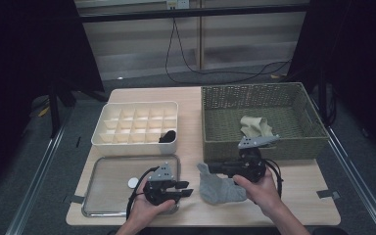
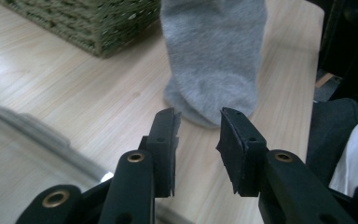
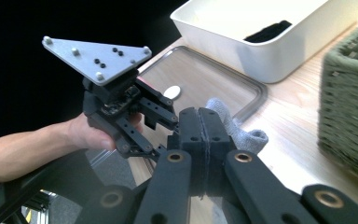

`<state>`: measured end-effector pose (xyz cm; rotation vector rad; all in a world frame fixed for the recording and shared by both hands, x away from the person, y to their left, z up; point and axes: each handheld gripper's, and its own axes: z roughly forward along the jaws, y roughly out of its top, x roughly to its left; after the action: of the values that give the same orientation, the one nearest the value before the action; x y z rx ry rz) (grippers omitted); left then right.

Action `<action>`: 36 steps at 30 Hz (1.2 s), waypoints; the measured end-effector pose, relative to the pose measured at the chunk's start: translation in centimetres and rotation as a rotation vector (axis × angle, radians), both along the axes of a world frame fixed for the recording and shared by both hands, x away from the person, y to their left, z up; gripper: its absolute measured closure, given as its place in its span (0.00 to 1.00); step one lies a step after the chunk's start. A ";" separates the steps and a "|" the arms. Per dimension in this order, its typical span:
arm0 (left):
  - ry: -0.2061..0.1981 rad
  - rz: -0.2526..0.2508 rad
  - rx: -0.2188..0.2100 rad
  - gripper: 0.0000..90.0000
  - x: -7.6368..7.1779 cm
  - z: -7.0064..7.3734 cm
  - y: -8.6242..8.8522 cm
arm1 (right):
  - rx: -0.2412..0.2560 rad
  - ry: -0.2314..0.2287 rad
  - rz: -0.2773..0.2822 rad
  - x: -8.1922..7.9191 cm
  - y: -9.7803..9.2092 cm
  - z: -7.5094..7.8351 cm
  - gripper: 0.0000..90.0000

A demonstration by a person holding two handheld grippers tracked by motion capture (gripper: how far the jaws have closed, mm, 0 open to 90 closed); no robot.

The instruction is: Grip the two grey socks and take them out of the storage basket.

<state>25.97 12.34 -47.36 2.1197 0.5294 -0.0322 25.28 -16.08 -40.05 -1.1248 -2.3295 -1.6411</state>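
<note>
Both grippers work near the front edge of the table point(image 1: 293, 205). Left gripper point(image 1: 186, 188), held over the right rim of the metal tray point(image 1: 90, 200), has its jaws spread with a clear gap between the pads, and in its own view they point at the near end of the grey sock point(image 2: 214, 60), which lies just ahead of them without touching. Right gripper point(image 1: 210, 168) reaches leftward over the sock point(image 1: 218, 188); in its own view the jaws are pressed flat together with grey cloth bunched just behind their tips, though whether any fabric is caught between the pads cannot be told. That sock rests on bare wood between the tray and the wicker basket point(image 1: 262, 147), whose front wall stands close behind the right gripper. A white divided box point(image 1: 134, 142) sits behind the tray, one cell holding something dark. A beige sock point(image 1: 257, 127) lies in the basket. Bare tabletop stretches to the right of the grey sock.
</note>
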 end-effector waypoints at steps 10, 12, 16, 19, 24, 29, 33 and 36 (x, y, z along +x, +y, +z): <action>0.004 -0.052 0.002 0.78 0.9 1.0 -2.6 | -0.010 0.027 -0.067 0.0 -2.3 -1.4 1.00; 0.014 -0.069 0.009 0.78 1.1 0.9 -3.5 | -0.015 0.030 -0.081 0.0 -2.6 -1.8 1.00; 0.056 -0.091 0.012 0.78 1.2 0.4 -5.2 | -0.016 0.042 -0.099 -0.2 -3.3 -2.4 1.00; 0.085 -0.096 0.002 0.79 1.4 0.3 -6.3 | -0.031 0.054 -0.113 -0.2 -3.8 -2.9 1.00; 0.091 -0.109 -0.018 0.79 1.6 0.1 -7.5 | -0.044 0.062 -0.145 -0.3 -4.6 -3.7 1.00; 0.087 -0.111 0.038 0.80 1.3 -1.1 -8.3 | -0.068 0.080 -0.171 -0.5 -5.2 -4.4 1.00; 0.078 -0.125 0.101 0.80 1.0 -1.9 -9.1 | -0.076 0.087 -0.199 -0.4 -5.8 -4.8 1.00; 0.071 -0.127 0.119 0.80 0.9 -2.1 -9.2 | -0.104 0.089 -0.223 -0.4 -6.4 -5.0 1.00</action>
<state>26.90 3.18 -49.51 2.2734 0.4470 -0.1521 24.91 -22.47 -45.05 -1.4945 -2.3292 -1.5122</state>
